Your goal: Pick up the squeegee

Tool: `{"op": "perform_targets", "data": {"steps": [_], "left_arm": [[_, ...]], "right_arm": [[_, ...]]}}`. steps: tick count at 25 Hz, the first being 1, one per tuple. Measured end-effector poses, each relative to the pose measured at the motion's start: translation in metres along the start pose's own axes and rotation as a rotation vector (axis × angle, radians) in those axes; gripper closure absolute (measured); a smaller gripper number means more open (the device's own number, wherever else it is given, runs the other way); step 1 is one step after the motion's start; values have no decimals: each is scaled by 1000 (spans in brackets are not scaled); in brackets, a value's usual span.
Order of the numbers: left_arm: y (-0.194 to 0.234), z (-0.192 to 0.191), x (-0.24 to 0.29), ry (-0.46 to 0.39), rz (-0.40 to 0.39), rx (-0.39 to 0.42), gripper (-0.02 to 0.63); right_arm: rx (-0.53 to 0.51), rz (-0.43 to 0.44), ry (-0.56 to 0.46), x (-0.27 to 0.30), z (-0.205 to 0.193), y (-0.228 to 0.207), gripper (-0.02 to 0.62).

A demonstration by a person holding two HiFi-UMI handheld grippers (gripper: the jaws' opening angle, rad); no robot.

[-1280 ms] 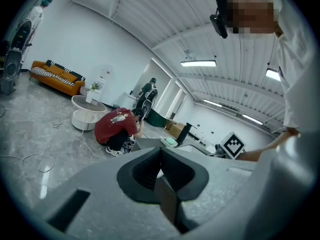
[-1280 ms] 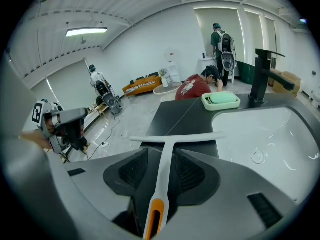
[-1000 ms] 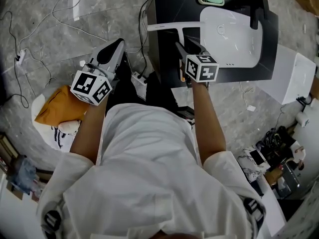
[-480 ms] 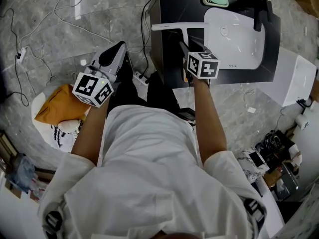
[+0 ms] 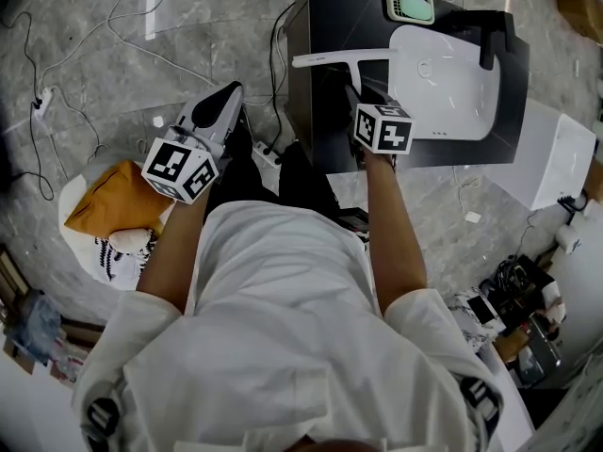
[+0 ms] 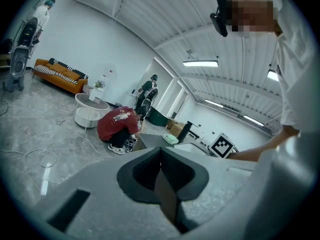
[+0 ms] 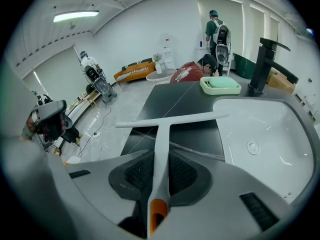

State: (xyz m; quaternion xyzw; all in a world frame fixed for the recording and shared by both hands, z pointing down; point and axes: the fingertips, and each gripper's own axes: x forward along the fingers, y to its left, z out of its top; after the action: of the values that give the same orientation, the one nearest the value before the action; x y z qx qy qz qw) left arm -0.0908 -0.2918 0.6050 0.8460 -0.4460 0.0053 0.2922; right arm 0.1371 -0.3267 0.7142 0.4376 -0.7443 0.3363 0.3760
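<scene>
The white T-shaped squeegee lies on the black counter, its blade across the far end and its handle running toward me. My right gripper points steeply down over the handle. In the right gripper view the handle with its orange end sits between the dark pads of the right gripper. The jaws are closing and the pads touch it on both sides. My left gripper hangs over the floor left of the counter. Its jaws are shut with nothing in them.
A white sink basin with a black faucet fills the counter's right part, and a green soap dish stands behind it. Cables trail over the grey floor. An orange cushion lies at the left. A person in red crouches farther off.
The head view has shifted a little, so the counter sits lower and farther right. The right gripper stays over the squeegee's handle. The left gripper has barely moved.
</scene>
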Motion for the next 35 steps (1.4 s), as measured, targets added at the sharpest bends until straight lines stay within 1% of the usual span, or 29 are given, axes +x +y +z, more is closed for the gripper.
{"op": "perform_targets", "data": {"steps": [5,9,16,24,29,35], "left_arm": [[-2,4,2,-9,-3,5,591],[-7,17,4,-26,-9,23,591],[-20,57,10,-70,-25,87,591],[-45,124,13,-146,-56,168,591],[-69,172,19,-197,-105,235,591],[-102,221,17,-253,-140,291,591]], "right_arm": [[-11,13,-38,-8,14,1,511],[-11,29,-82,-22,31,3,511],[-28,45,-225,-66,77,2,512],[-74,79,-478,-153,155,14,512],[-119,106,-667,-215,205,25,512],[-150,150,-868,-293,238,39,512]]}}
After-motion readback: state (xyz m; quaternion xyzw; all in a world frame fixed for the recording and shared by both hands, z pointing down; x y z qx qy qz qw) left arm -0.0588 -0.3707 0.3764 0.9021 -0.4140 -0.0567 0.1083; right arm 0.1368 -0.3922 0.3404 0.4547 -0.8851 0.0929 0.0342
